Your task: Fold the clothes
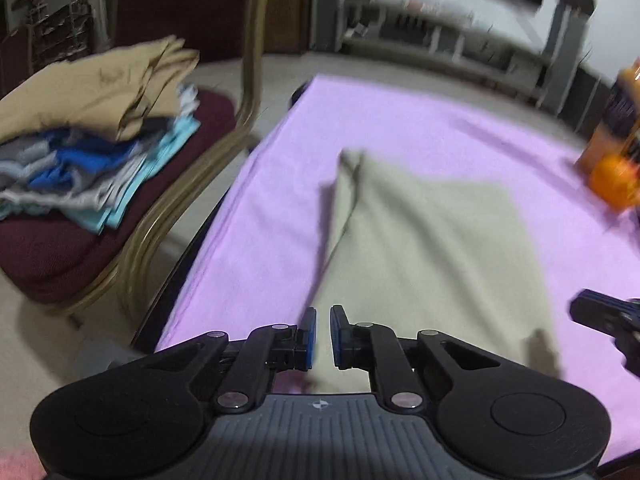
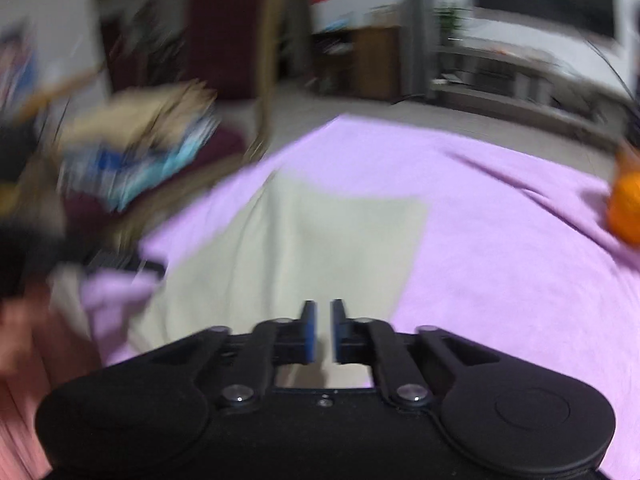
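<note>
Plainly both tongs, left tongs point(image 1: 323, 334) and right tongs point(image 2: 323, 330), are clenched on nothing above the beige garment point(image 1: 432, 248); hasty, blurred motion risks dragging its fold crooked on the worktop point(image 1: 400, 120).

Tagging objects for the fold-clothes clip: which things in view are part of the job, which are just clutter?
Job:
beige garment on the purple cloth
left gripper, right gripper
clothes pile on the maroon chair

Clutter:
orange object at the cloth's far right
shelving unit behind
</note>
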